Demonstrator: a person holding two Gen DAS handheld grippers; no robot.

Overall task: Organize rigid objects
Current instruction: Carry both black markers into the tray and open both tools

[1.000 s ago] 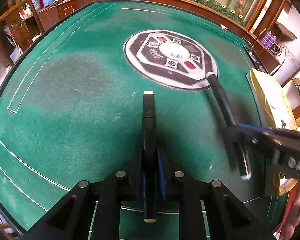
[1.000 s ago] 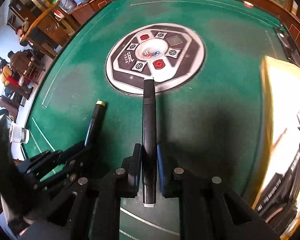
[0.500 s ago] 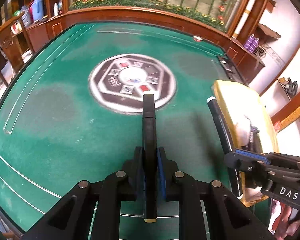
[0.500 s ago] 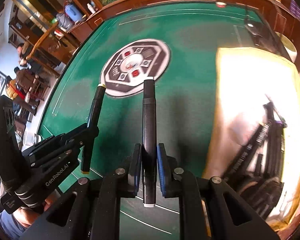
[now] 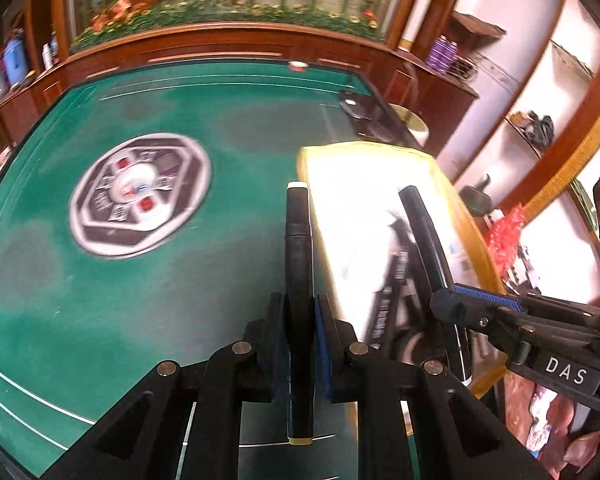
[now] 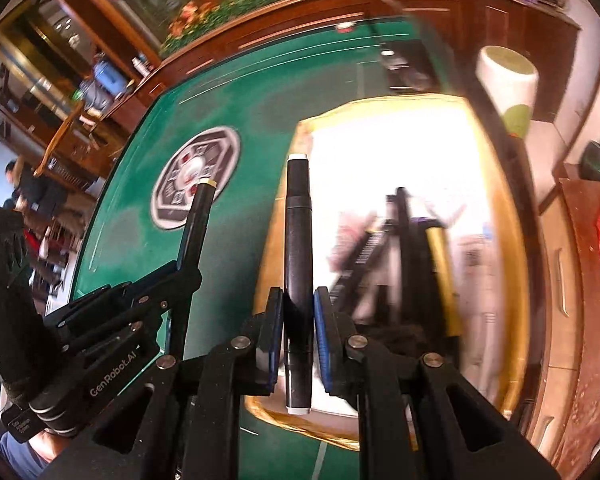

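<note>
- A green felt surface (image 5: pixel 148 304) with a wooden rim carries a round control panel (image 5: pixel 140 196) at 10 o'clock and a yellow-rimmed tray (image 5: pixel 380 152) at 2 o'clock.
- The left claw (image 5: pixel 300 336) clamps a black marker with a yellow end (image 5: pixel 299 240) beside the tray's left edge.
- The right claw (image 6: pixel 298 340) grips a black marker with a white end (image 6: pixel 298 216) above the tray's edge.

Both wrist cams angled down, close over green table (image 5: pixel 100 300), sharing yellow tray (image 6: pixel 276 240).
</note>
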